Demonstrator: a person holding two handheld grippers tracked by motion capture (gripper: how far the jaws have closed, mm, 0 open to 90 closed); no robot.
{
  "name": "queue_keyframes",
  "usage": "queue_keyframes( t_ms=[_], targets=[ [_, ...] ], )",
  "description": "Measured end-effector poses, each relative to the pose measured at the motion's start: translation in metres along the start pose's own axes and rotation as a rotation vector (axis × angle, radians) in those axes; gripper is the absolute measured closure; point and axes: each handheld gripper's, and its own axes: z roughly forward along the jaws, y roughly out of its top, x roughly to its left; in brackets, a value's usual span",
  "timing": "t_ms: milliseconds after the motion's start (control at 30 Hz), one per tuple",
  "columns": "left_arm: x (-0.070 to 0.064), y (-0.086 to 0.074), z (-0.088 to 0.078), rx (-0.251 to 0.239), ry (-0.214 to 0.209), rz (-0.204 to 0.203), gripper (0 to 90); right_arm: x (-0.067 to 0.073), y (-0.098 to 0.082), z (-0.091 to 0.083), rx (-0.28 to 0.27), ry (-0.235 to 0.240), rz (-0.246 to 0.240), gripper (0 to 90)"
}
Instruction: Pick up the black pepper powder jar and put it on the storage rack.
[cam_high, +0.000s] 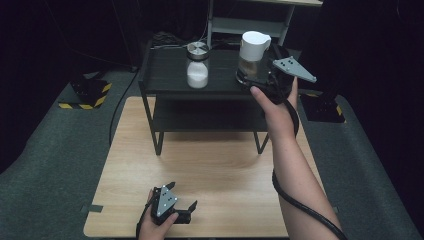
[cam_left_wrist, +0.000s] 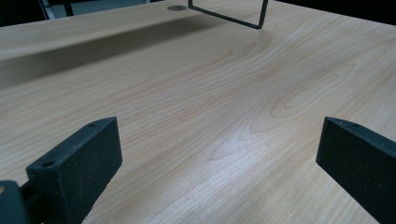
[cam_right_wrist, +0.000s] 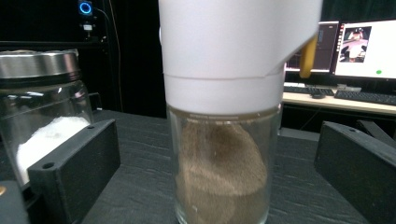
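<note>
Where the pale wooden table (cam_high: 210, 175) nears the person, left gripper (cam_high: 181, 206) low over bare boards, jaws wide, nothing between. Farther off, on the black two-tier shelf (cam_high: 165, 75), right gripper (cam_high: 250, 80) held level by an outstretched forearm, jaws wide either side of the clear glass jar with white pour lid and brown powder (cam_right_wrist: 224, 140), pads seemingly clear of the glass. Close beside, left in the high view, a steel-lidded glass jar of white grains (cam_high: 197, 65).
</note>
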Motion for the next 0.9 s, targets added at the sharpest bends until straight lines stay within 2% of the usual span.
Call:
queue_keyframes(
  t_ms=[367, 900],
  targets=[
    [-0.001, 0.001, 0.0, 0.002, -0.001, 0.01, 0.4, -0.001, -0.013, -0.025, -0.025, 0.031, -0.017, 0.1],
    [-0.002, 0.0, 0.001, -0.005, 0.002, 0.01, 0.4, -0.002, -0.041, -0.059, -0.045, 0.068, -0.047, 0.1]
  ],
)
